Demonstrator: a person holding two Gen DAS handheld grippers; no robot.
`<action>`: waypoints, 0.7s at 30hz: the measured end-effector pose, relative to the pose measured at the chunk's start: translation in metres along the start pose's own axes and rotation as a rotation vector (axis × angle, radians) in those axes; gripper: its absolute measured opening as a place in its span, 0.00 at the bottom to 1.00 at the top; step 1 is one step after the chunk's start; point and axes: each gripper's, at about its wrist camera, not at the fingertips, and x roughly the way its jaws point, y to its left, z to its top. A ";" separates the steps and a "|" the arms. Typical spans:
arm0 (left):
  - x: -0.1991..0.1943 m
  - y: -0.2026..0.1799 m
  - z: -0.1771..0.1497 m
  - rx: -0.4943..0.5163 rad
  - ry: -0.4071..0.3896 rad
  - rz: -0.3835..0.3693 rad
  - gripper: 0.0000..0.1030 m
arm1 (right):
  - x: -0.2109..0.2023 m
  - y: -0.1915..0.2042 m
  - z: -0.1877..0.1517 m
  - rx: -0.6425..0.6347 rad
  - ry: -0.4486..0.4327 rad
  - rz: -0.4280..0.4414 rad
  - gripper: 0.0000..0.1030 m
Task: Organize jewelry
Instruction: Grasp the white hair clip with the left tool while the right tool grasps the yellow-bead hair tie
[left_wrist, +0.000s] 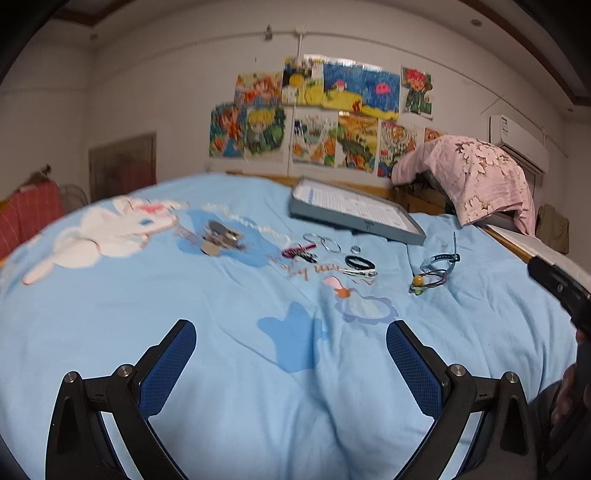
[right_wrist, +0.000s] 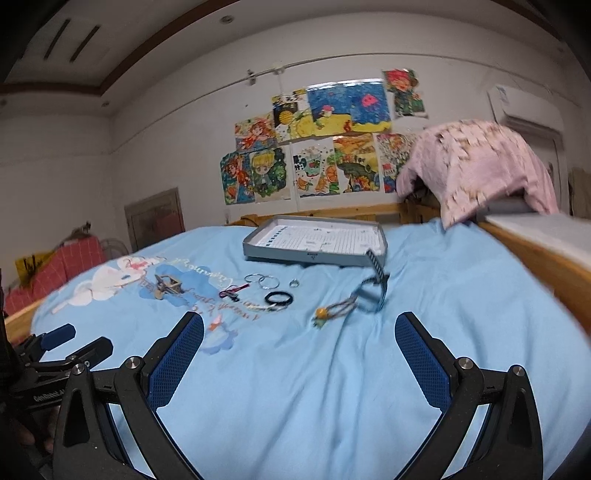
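Jewelry lies scattered on a light blue bedspread (left_wrist: 184, 295). I see a grey tray (left_wrist: 354, 210) with a printed sheet at the far side, silver hoops (left_wrist: 325, 242), a small ring (left_wrist: 355, 249), a black bracelet (left_wrist: 360, 263), a pink-and-black piece (left_wrist: 299, 253), a cord with an orange bead (left_wrist: 424, 280), and a metal clip pile (left_wrist: 218, 236). The same tray (right_wrist: 314, 243), hoops (right_wrist: 262, 280), black bracelet (right_wrist: 279, 298) and bead cord (right_wrist: 343, 306) show in the right wrist view. My left gripper (left_wrist: 291, 343) is open and empty, short of the jewelry. My right gripper (right_wrist: 299, 339) is open and empty too.
A pink floral cloth (left_wrist: 476, 173) drapes over something at the bed's far right. A wooden bed rail (right_wrist: 535, 258) runs along the right. Drawings (left_wrist: 317, 110) cover the wall. The left gripper (right_wrist: 62, 350) shows at the lower left of the right wrist view.
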 end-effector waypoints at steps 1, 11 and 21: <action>0.007 -0.001 0.003 -0.003 0.015 -0.007 1.00 | 0.005 -0.005 0.006 0.001 0.004 -0.006 0.99; 0.092 -0.022 0.041 0.145 0.076 -0.101 1.00 | 0.084 -0.062 0.017 0.211 0.158 0.057 0.99; 0.196 -0.043 0.056 0.299 0.177 -0.312 0.78 | 0.163 -0.041 0.006 -0.005 0.287 0.148 0.73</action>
